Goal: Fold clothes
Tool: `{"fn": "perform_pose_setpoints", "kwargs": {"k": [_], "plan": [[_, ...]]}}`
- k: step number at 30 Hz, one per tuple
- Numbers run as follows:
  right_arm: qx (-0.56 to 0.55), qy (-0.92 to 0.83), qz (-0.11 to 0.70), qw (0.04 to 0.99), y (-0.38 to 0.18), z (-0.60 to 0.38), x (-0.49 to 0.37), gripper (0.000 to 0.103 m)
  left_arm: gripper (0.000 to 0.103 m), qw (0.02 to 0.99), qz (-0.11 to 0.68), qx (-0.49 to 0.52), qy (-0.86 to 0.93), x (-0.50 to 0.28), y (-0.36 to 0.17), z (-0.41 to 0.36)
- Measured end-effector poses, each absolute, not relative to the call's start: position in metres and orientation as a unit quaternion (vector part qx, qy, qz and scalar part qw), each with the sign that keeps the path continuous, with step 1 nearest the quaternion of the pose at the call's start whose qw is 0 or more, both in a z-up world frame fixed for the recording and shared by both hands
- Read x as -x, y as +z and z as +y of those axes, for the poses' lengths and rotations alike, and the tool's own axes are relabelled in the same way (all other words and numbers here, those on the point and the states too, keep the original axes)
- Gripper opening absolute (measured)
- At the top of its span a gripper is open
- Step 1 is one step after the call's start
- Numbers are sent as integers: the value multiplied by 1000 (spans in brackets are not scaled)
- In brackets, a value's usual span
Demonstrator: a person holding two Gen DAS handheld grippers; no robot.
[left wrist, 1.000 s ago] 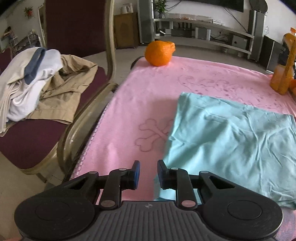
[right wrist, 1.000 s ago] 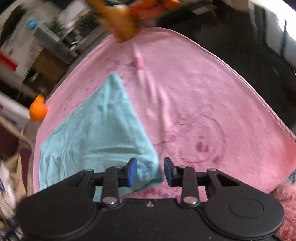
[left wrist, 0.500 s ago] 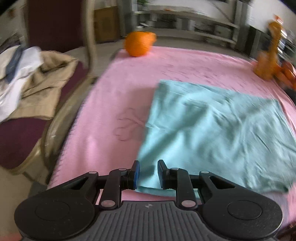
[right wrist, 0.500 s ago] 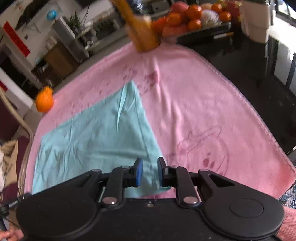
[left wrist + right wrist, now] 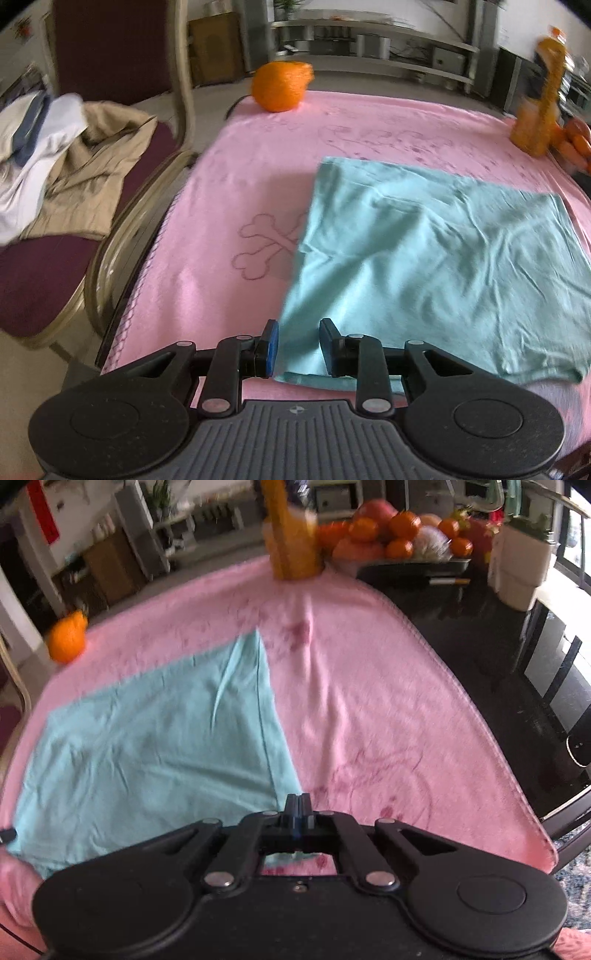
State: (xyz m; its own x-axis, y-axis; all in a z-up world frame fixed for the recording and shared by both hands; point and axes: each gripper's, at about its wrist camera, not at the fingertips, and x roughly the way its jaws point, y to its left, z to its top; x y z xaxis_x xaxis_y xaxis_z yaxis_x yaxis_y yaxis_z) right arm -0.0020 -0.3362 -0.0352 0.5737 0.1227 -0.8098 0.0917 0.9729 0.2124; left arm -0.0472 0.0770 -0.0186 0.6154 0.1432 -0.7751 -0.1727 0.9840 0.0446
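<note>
A teal garment (image 5: 424,251) lies flat, lightly wrinkled, on a pink blanket (image 5: 229,177) that covers the table. My left gripper (image 5: 298,345) hovers at the garment's near left corner. Its jaws are opening, the corner lies between them, and the pads do not press on it. In the right wrist view the same garment (image 5: 155,738) fills the left half. My right gripper (image 5: 299,805) is shut at the garment's near right corner, its fingers pinched together on the edge of the fabric.
An orange (image 5: 282,86) sits at the blanket's far left corner. A juice bottle (image 5: 293,535) and a fruit tray (image 5: 399,535) stand at the far right. A chair with piled clothes (image 5: 55,158) is left of the table. Bare dark tabletop (image 5: 480,635) lies to the right.
My right gripper's jaws closed fully at the garment's right corner. My left gripper's jaws widened a little, and the garment's left corner now lies between them.
</note>
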Motion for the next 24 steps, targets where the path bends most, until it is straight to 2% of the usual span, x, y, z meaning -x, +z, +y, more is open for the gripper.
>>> {"fn": "perform_pose_setpoints", "kwargs": {"k": [4,6,9,12,17,19,21,24], "plan": [[-184,24,468,864,-38,-354,0,6,29,895,434,36,92,47,-19,83],[-200,32,475,856,-41,-355,-3,14,29,896,435,25,87,47,-20,79],[-184,36,483,855,-44,-346,-5,15,29,899,432,-3,76,48,-20,68],[-163,33,497,852,-50,-336,-12,23,30,900,430,-15,68,49,-21,63],[-123,23,509,852,-56,-324,-18,23,30,899,433,-14,63,49,-22,63],[-96,20,506,857,-55,-317,-16,18,30,899,433,-15,62,49,-22,62],[-73,22,503,861,-55,-311,-13,8,30,900,432,-17,62,50,-22,62],[-73,25,493,867,-51,-311,-9,5,30,900,431,-15,64,50,-21,64]]}}
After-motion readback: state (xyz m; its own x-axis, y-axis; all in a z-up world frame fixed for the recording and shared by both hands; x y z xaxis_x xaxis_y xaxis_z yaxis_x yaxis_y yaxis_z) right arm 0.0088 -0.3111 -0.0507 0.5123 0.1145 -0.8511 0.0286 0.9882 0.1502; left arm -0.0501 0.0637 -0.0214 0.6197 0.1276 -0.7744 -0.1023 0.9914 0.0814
